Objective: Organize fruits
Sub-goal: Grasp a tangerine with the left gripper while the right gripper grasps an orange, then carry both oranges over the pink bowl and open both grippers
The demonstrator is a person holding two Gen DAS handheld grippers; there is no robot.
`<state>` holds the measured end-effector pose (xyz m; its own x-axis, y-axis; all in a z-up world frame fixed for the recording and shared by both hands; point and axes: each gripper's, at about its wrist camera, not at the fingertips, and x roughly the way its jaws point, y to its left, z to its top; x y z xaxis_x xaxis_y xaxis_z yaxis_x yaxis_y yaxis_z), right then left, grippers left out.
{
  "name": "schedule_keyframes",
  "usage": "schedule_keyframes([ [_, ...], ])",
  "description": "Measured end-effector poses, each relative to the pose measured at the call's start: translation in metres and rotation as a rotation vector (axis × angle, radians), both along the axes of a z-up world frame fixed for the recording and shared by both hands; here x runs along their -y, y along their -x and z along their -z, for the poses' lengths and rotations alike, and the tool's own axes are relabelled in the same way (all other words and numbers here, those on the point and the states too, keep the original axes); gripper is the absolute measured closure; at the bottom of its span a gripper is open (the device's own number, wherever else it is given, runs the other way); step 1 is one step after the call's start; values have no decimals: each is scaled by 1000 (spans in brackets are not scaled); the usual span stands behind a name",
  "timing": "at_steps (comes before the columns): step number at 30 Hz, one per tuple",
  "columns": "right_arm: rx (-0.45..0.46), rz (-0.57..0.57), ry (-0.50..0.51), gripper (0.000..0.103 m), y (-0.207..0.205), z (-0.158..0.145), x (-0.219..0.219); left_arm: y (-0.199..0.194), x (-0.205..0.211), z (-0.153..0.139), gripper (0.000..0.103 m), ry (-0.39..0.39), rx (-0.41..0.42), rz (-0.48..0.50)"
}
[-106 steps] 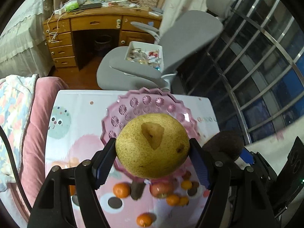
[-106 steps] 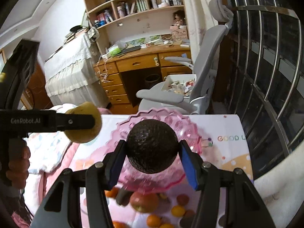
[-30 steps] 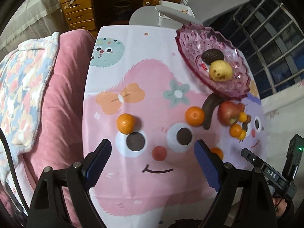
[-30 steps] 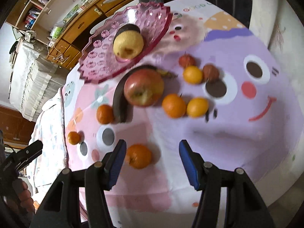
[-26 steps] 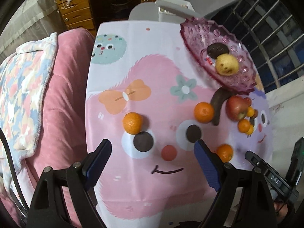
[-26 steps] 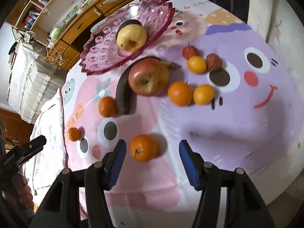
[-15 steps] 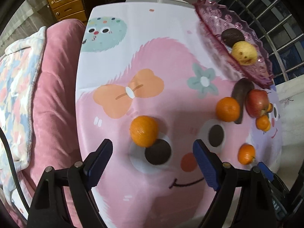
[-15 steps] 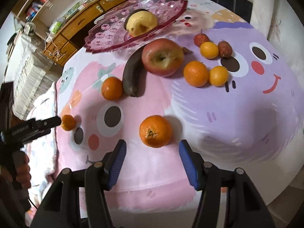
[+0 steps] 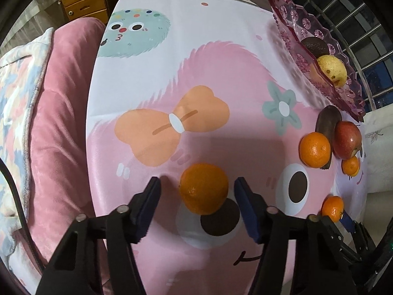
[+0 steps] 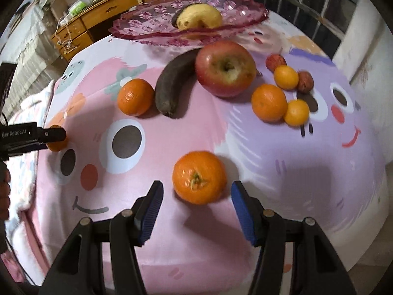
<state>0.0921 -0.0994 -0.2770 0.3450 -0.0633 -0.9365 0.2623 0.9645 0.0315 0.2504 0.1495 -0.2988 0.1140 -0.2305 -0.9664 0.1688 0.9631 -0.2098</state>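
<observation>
The left gripper (image 9: 197,198) stands wide, a tangerine (image 9: 203,188) between its jaws, touching neither. The right gripper (image 10: 196,200) is likewise wide around a second tangerine (image 10: 199,177). Ahead of the right jaws lie an apple (image 10: 226,68) and a dark banana (image 10: 174,82); beyond them, a pink dish (image 10: 152,27) holds a pear (image 10: 199,16).

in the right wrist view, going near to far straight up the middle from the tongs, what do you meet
right tongs → orange → blackened banana → red apple → pear in the pink dish
</observation>
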Motion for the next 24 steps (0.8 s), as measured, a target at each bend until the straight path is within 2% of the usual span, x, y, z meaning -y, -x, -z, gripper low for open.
schedule_keyframes([
  [4, -4, -30, 54, 56, -6, -2, -5, 0, 2, 3, 61, 7, -17, 3],
  [7, -9, -38, 55, 57, -7, -3, -4, 0, 4, 3, 67, 9, -17, -4],
  [12, -20, -64, 30, 57, -8, -3, 0, 3, 3, 0, 68, 12, -20, -29],
  [17, -33, -101, 2, 58, -8, -5, 2, 8, 4, -16, 68, 17, 6, -56],
  [24, 21, -239, -43, 58, -8, -25, 0, 15, 19, -49, 68, 24, 57, -82],
])
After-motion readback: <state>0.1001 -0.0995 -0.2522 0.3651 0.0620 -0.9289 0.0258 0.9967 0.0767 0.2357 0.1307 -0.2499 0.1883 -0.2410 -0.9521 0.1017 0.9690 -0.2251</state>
